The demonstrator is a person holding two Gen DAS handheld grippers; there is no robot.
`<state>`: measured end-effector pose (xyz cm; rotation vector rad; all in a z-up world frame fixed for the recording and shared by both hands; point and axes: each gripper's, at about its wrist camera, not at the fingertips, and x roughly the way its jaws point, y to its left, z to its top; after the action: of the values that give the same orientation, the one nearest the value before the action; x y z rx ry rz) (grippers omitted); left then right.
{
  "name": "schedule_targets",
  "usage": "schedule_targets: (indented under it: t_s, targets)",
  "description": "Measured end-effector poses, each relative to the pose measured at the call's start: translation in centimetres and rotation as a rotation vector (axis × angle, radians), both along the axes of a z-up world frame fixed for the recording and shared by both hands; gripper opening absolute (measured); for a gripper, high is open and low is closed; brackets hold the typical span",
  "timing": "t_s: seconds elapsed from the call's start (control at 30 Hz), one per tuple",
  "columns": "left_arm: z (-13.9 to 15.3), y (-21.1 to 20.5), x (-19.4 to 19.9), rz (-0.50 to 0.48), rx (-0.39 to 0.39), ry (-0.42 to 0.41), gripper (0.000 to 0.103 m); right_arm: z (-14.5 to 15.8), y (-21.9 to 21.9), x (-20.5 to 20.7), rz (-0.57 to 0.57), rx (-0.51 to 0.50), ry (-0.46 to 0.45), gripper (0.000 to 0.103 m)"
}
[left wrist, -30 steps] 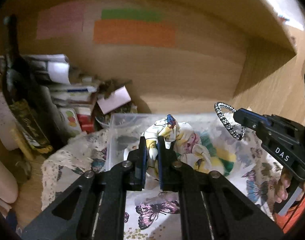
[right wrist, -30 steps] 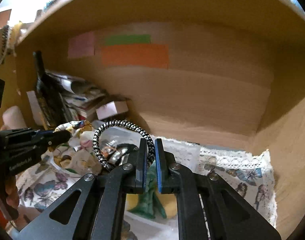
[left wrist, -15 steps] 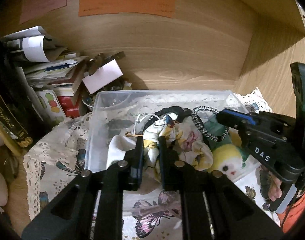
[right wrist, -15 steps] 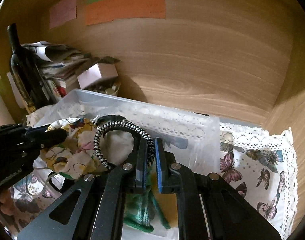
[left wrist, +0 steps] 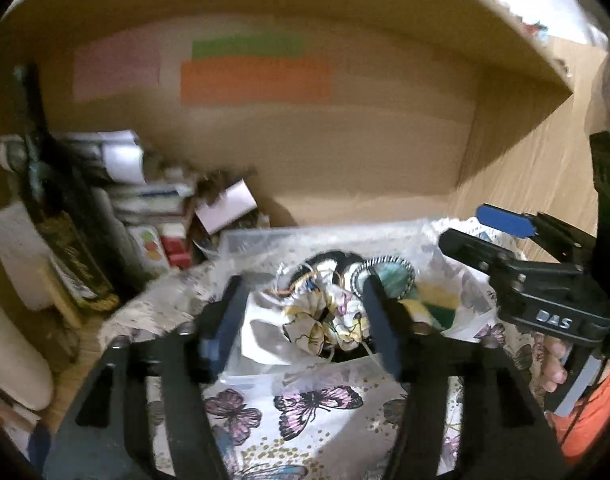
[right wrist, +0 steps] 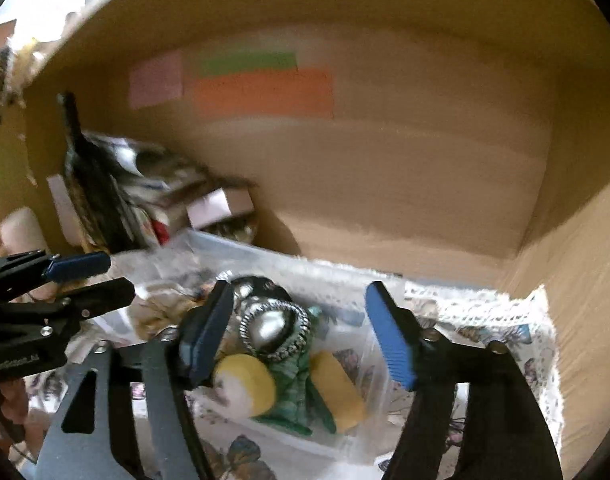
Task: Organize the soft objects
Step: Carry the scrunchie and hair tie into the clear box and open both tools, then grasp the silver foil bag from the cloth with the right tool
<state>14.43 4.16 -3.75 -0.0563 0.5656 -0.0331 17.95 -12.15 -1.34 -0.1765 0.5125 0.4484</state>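
A clear plastic bin (left wrist: 241,238) sits on a butterfly-print cloth (left wrist: 305,404) inside a wooden shelf. In it lie a floral fabric scrunchie (left wrist: 329,320), a black-and-white braided hair tie (left wrist: 385,266) and a green-and-yellow plush toy (left wrist: 433,304). My left gripper (left wrist: 301,320) is open and empty, just above the scrunchie. My right gripper (right wrist: 301,340) is open and empty over the braided hair tie (right wrist: 275,332), which rests on the plush toy (right wrist: 289,392). The right gripper also shows in the left wrist view (left wrist: 489,236), and the left gripper in the right wrist view (right wrist: 89,280).
A dark bottle (left wrist: 57,216), stacked papers and small boxes (left wrist: 153,208) crowd the shelf's left side. The shelf's back wall (left wrist: 305,152) carries pink, green and orange paper strips. The right side wall (right wrist: 577,264) stands close to the cloth's lace edge.
Both grippers have opened and pulled back and up. The scrunchie and the braided hair tie were let go and now lie in the bin.
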Motion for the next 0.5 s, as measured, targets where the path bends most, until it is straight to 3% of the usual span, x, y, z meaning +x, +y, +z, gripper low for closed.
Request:
schedule_targets:
  t_s: [0.07,0.2,0.37,0.5]
  targets:
    - [0.9,-0.2,-1.3,0.0,0.014,-0.027,0.078,0.9,-0.4,-1.3,0.012,0.014,-0.025,0.079]
    - [2.1,-0.3,-3.8,0.005,0.013,-0.063,0.102,1.8,-0.9,-3.9,0.053,0.038,-0.043,0.082]
    - [1.8,-0.4,-6.9,0.01,0.031,-0.071,0.102,0.9,-0.9,-7.0,0.1,0.037,-0.026,0.087]
    - [0.5,-0.4,-8.6,0.011,0.047,-0.038,0.103,-1.8,-0.2,-8.4,0.15,0.033,0.054,0.087]
